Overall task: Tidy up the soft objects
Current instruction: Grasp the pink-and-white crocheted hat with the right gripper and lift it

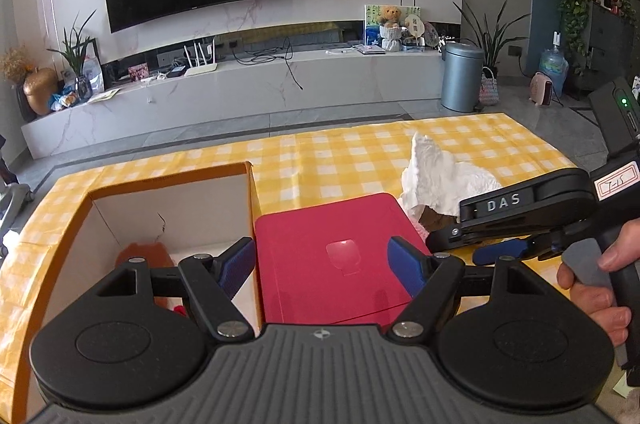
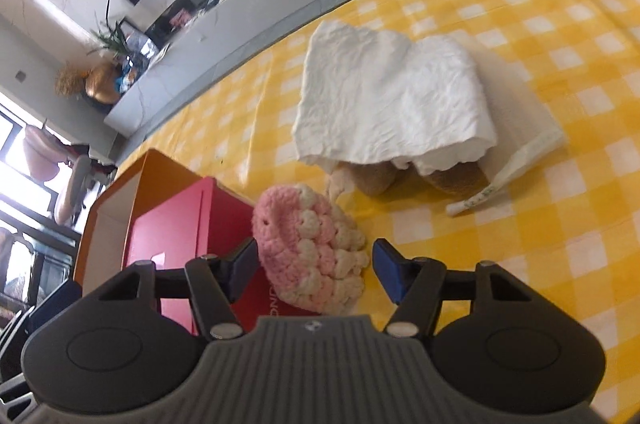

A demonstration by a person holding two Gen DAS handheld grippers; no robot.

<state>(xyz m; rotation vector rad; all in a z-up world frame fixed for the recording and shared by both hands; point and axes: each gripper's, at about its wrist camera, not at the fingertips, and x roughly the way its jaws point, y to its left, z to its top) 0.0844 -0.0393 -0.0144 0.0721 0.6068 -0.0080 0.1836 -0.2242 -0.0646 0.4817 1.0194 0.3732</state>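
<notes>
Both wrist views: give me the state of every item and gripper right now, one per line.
Left gripper: open, empty, over the red box.
Right gripper: open, around the knitted piece, not closed.
Orange box: open, soft items inside.
Red box: closed.
Pink-and-white knitted piece: on the table, against the red box.
White cloth: crumpled, draped over a brown plush.

left gripper (image 1: pixel 324 264): black linkage arms, round black side housings, grey ribbed centre plate with small round emblem.
left gripper fingers (image 1: pixel 404 264): blue pads on black carriers.
pivots: silver round screw heads at each joint.
right gripper (image 2: pixel 314 266): same build; in the left wrist view, right of frame, white "DAS" lettering and a red-outlined label.
hand (image 1: pixel 596 288): bare skin on grey trigger.
</notes>
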